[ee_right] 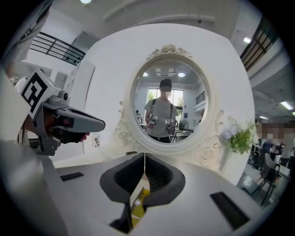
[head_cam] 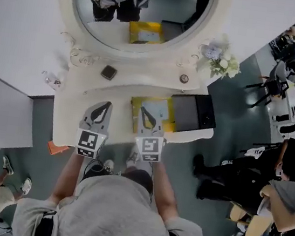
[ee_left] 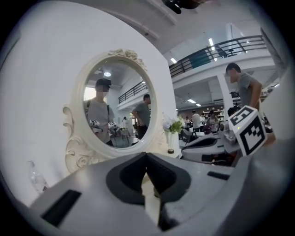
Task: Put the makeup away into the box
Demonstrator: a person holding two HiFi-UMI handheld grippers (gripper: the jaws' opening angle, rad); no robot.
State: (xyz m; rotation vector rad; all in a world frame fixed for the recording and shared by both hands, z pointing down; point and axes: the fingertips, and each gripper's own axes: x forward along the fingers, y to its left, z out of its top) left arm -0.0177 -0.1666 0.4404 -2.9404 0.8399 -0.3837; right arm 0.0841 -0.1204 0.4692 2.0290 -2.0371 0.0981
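A yellow box [head_cam: 162, 110] lies open on the cream dressing table [head_cam: 71, 115], with a dark flat panel [head_cam: 194, 112] joined to its right side. A small dark square compact [head_cam: 108, 72] and a small round jar [head_cam: 184, 78] rest near the mirror's base. My left gripper [head_cam: 105, 105] is shut and empty over bare table top, left of the box. My right gripper [head_cam: 145, 110] is shut and empty above the box's left part. Yellow of the box [ee_right: 138, 203] shows under the right gripper [ee_right: 144, 156]. The left gripper [ee_left: 146, 155] points at the mirror.
An oval mirror [head_cam: 143, 10] in a carved cream frame stands at the back. A vase of flowers [head_cam: 220, 58] sits at the right of it. A clear glass item [head_cam: 49, 79] is at the table's far left. People and chairs fill the room on the right.
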